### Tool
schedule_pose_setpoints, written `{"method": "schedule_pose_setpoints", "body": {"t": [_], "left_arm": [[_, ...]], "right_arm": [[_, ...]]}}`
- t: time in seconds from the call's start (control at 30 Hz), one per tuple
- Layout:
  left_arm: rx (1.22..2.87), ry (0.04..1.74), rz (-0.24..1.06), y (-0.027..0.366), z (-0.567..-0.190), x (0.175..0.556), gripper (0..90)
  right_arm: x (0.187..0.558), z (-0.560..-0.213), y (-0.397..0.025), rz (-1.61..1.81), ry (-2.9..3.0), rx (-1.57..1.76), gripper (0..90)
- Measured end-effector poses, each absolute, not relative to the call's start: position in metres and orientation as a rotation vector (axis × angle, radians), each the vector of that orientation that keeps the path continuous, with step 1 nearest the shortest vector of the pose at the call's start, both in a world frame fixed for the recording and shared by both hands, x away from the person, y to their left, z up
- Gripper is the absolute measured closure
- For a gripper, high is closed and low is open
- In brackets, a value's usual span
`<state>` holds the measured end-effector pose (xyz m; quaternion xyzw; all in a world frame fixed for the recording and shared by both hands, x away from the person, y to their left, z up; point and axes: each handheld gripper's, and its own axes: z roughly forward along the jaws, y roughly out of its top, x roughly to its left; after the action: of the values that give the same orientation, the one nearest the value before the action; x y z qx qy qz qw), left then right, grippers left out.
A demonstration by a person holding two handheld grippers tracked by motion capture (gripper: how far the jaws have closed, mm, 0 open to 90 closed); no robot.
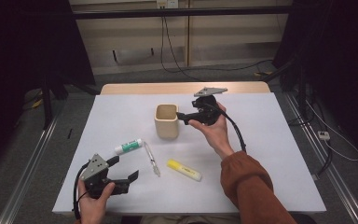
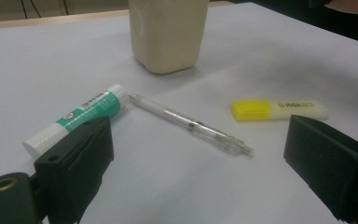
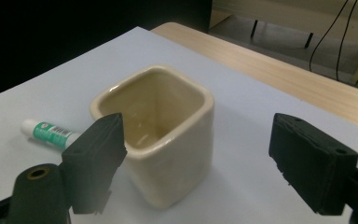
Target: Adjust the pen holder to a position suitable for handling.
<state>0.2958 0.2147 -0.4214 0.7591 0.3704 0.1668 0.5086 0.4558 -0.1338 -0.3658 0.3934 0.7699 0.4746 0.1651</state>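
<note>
High view: cream cup (image 1: 167,122) upright mid bench (image 1: 270,154), empty. Right tongs (image 1: 181,115) just beside its rim, jaws apart. Glue stick (image 1: 127,146), clear pen (image 1: 151,159), yellow highlighter (image 1: 184,170) lie nearer. Left tongs (image 1: 123,170) apart, nr front edge.

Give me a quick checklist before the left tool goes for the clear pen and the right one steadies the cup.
1. Left tool open: ok, jaws wide apart.
2. Pen lying free: ok, its far end comes close to the glue stick; contact cannot tell.
3. Highlighter out of the way: ok, apart from the pen.
4. Right tool open by the cup: ok, jaws spread, not touching it.
5. Cup upright and empty: ok.
6. Pen tip retracted: cannot tell.
</note>
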Motion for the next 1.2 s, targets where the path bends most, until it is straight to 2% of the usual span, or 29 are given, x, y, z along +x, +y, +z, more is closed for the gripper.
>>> {"method": "schedule_pose_setpoints", "body": {"t": [0.2, 0.37, 0.67, 0.73, 0.97, 1.2], "left_arm": [[1.83, 0.887, 0.4, 0.214, -0.421, 0.295, 8.1], [1.832, 0.89, 0.402, 0.215, -0.421, 0.295, 8.2], [1.833, 0.888, 0.396, 0.215, -0.421, 0.296, 8.1], [1.833, 0.889, 0.396, 0.215, -0.421, 0.296, 8.1], [1.834, 0.888, 0.391, 0.215, -0.421, 0.295, 8.1], [1.839, 0.888, 0.387, 0.215, -0.422, 0.296, 8.1]], "right_arm": [[0.468, -0.363, -0.12, 1.308, 2.178, 1.13, 21.3], [0.477, -0.365, -0.11, 1.281, 2.2, 1.135, 28.9], [0.495, -0.373, -0.098, 1.238, 2.222, 1.178, 36.5], [0.497, -0.374, -0.095, 1.257, 2.232, 1.17, 40.8], [0.504, -0.385, -0.094, 1.216, 2.24, 1.2, 44.0], [0.51, -0.393, -0.095, 1.223, 2.253, 1.208, 51.6]]}}
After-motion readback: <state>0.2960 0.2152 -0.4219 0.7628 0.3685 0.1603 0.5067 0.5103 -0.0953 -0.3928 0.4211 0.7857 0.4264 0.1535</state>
